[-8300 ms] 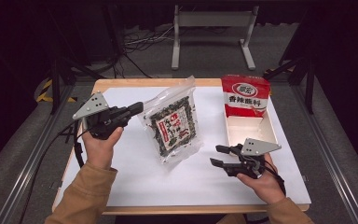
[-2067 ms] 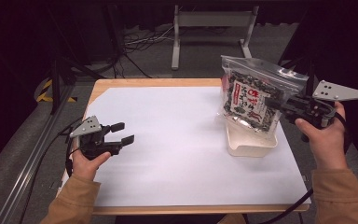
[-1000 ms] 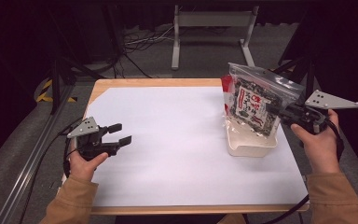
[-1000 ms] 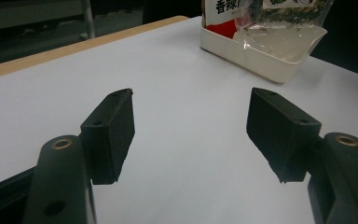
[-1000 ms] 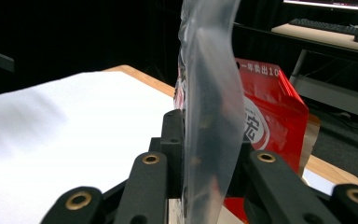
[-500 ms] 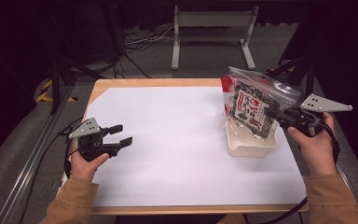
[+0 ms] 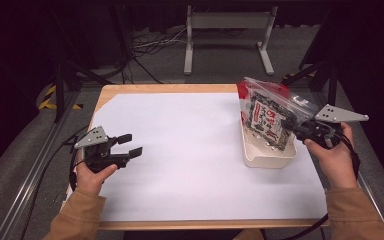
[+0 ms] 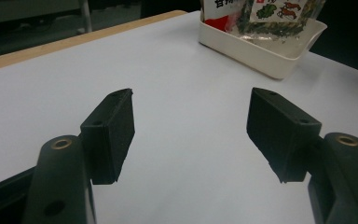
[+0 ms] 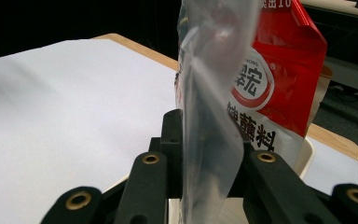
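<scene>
A clear bag of dark dried food (image 7: 267,120) hangs tilted with its lower end in the white tray (image 7: 270,159) at the table's right. My right gripper (image 7: 295,127) is shut on the bag's right edge; in the right gripper view the clear film (image 9: 209,93) is pinched between its jaws (image 9: 209,149). A red packet (image 7: 245,90) stands at the tray's far end, behind the bag (image 9: 279,88). My left gripper (image 7: 130,145) rests at the table's left, open with nothing between its jaws (image 8: 191,121). The left gripper view shows the tray (image 8: 261,51) far ahead.
A white sheet (image 7: 190,150) covers the wooden table (image 7: 145,89). A metal stand (image 7: 227,30) and cables lie on the floor beyond the far edge. A metal rail (image 7: 35,165) runs along the table's left side.
Over the last second my right gripper has lowered the bag a little into the tray. Earlier the bag lay mid-table. The left gripper has stayed put.
</scene>
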`<state>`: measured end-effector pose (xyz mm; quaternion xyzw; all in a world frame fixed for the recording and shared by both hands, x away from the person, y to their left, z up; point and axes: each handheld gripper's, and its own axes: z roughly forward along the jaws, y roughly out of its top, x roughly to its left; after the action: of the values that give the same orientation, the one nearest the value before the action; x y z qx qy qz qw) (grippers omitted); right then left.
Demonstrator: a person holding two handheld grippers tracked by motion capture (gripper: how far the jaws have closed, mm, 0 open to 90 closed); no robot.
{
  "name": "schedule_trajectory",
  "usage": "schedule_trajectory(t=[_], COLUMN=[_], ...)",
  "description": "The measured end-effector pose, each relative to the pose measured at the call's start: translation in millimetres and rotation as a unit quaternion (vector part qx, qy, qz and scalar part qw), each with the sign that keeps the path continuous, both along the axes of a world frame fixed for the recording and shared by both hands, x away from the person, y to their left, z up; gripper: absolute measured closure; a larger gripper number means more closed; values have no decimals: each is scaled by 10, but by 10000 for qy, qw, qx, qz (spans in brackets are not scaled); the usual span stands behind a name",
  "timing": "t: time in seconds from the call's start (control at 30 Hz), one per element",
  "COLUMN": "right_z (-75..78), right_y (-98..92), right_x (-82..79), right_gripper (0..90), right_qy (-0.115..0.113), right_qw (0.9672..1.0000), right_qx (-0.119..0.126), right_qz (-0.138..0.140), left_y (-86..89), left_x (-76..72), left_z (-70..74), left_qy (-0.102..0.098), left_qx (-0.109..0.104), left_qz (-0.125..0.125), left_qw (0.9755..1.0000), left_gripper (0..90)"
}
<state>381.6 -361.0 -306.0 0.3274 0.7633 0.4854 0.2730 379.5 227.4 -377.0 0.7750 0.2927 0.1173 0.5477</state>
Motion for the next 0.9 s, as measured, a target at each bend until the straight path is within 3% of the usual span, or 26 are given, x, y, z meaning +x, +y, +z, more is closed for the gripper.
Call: schedule_trajectory(t=[0.33, 0.5, 0.67, 0.77, 0.83, 0.9], right_z=[-155, -255, -262, -249, -275, -329], right_y=[14, -34, -58, -66, -85, -96], right_x=[27, 8, 6, -43, -134, -286], right_gripper=[755, 755, 744, 526, 476, 418], right_qy=[178, 143, 80, -126, -166, -253], right_qw=[9996, 9991, 9988, 9964, 9940, 9925], right_qx=[50, 309, 404, 684, 904, 915], right_qz=[-199, -261, -259, -494, -599, -767], left_y=[-12, -15, -5, 5, 19, 49], left_x=[-7, 0, -2, -27, -73, -146], left_z=[1, -1, 3, 3, 1, -5], left_qy=[10, 5, 16, 45, 25, 31], left_qx=[8, 31, 16, 26, 42, 79], left_qz=[-6, -20, 8, 7, -7, -29], left_qw=[10000, 10000, 10000, 10000, 10000, 10000], left_gripper=[329, 329, 328, 326, 323, 318])
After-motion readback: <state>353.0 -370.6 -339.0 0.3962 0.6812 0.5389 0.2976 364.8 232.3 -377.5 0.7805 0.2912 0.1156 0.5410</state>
